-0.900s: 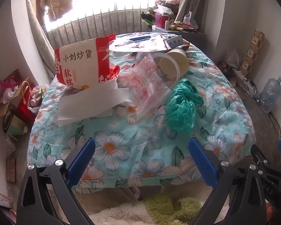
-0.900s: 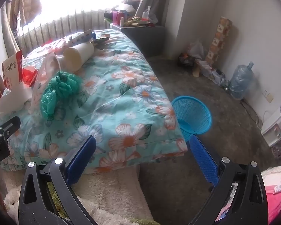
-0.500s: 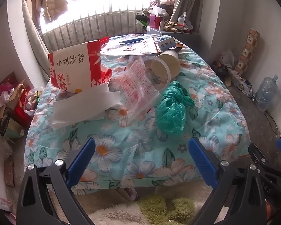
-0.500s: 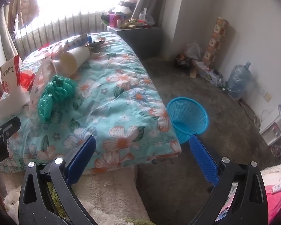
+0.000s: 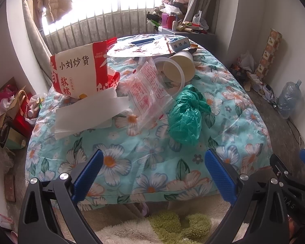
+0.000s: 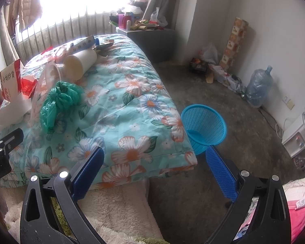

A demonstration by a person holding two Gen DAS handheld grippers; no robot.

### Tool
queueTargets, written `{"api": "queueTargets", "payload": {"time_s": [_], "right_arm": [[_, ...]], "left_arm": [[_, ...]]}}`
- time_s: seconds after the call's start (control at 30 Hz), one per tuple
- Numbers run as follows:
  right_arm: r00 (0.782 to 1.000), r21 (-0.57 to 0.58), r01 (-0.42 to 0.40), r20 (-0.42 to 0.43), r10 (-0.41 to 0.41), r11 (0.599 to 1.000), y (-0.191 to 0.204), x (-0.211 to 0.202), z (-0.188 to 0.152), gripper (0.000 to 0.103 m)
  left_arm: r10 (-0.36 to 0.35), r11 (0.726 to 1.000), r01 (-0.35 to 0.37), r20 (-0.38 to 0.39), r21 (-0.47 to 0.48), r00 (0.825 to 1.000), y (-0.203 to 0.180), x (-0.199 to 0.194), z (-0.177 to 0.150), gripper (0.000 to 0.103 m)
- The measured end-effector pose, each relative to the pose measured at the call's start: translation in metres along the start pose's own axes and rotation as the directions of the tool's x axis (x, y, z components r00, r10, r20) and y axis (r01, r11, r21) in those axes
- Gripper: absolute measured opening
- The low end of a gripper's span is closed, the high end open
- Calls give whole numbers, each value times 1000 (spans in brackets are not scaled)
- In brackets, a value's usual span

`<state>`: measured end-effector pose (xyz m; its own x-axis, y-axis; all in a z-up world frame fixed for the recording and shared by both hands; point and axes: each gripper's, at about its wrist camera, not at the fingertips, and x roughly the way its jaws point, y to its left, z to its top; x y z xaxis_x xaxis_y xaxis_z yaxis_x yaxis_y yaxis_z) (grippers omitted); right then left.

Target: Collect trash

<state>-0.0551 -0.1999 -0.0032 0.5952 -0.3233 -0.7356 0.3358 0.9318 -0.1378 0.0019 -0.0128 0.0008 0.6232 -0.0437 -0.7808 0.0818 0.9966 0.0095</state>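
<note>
While both of your grippers hang over the near edge of the table, neither one holds anything: the left gripper [image 5: 152,174] has its blue pads spread wide with only the floral cloth [image 5: 144,154] showing between them, and the right gripper [image 6: 155,172] is spread just as wide above the cloth's corner and the floor. The trash lies in a heap toward the far left of the tabletop, well apart from both tools. In your left view, a crumpled green plastic bag [image 5: 186,116] sits nearest, with a clear printed plastic bag [image 5: 148,93] just beside it on its left. A white sheet of paper [image 5: 89,113] lies further left, and behind it stands a red and white snack bag [image 5: 79,71]. A paper cup [image 5: 183,65] lies on its side behind the clear bag, its mouth toward you, with a clear lid ring leaning against it. In your right view, the blue mesh basket [image 6: 203,126] stands on the floor just beside the table's right corner, close to your right gripper's right-hand pad.
</note>
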Motion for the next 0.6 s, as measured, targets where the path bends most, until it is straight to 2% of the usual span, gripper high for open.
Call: {"api": "queueTargets", "payload": {"time_s": [0.6], "right_arm": [[1000, 2, 1, -2, -1, 1000, 1, 1, 0, 95]], "left_arm": [[5, 1000, -5, -8, -7, 1000, 4, 2, -1, 97]]}}
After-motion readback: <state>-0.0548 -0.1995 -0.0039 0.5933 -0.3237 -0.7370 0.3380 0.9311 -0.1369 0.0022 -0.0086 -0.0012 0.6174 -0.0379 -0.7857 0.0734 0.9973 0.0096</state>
